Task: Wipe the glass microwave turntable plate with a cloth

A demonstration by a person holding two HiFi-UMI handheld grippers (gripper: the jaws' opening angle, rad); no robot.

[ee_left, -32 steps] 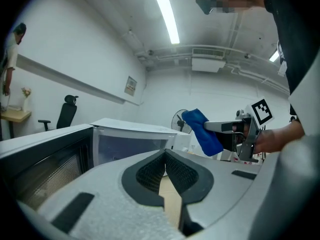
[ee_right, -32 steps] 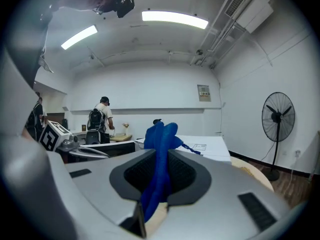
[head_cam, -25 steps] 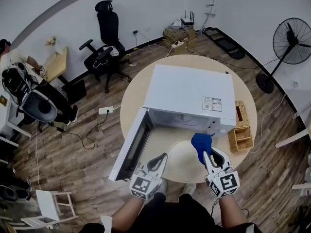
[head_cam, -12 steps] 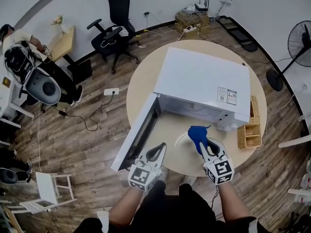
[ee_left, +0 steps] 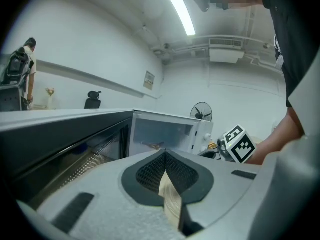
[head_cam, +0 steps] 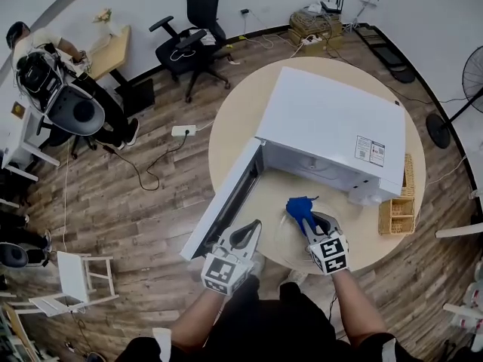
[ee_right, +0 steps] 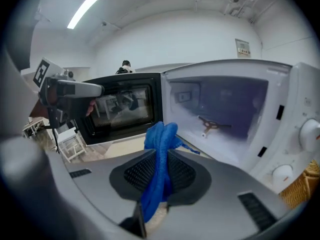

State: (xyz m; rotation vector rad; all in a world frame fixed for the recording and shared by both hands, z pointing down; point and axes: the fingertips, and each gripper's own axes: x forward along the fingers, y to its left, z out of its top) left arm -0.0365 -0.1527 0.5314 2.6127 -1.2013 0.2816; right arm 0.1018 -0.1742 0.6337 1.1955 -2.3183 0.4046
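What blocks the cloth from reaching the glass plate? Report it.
Nothing visible does. The blue cloth, clamped in the right tongs, hangs directly over the glass turntable plate in front of the open microwave. The left tongs sit off to its left.

Office-like lab: swivel chair (head_cam: 198, 21), desk (head_cam: 109, 50), router (head_cam: 332, 6), power strip (head_cam: 183, 130).

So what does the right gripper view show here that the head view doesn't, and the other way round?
Only the right gripper view looks inside the microwave: the turntable support sits bare on its floor, and the knobs show. Only the head view shows the glass plate lying on the round table in front of the microwave, plus the office chair. Both show the blue cloth clamped in the right gripper, the open door and the left gripper.
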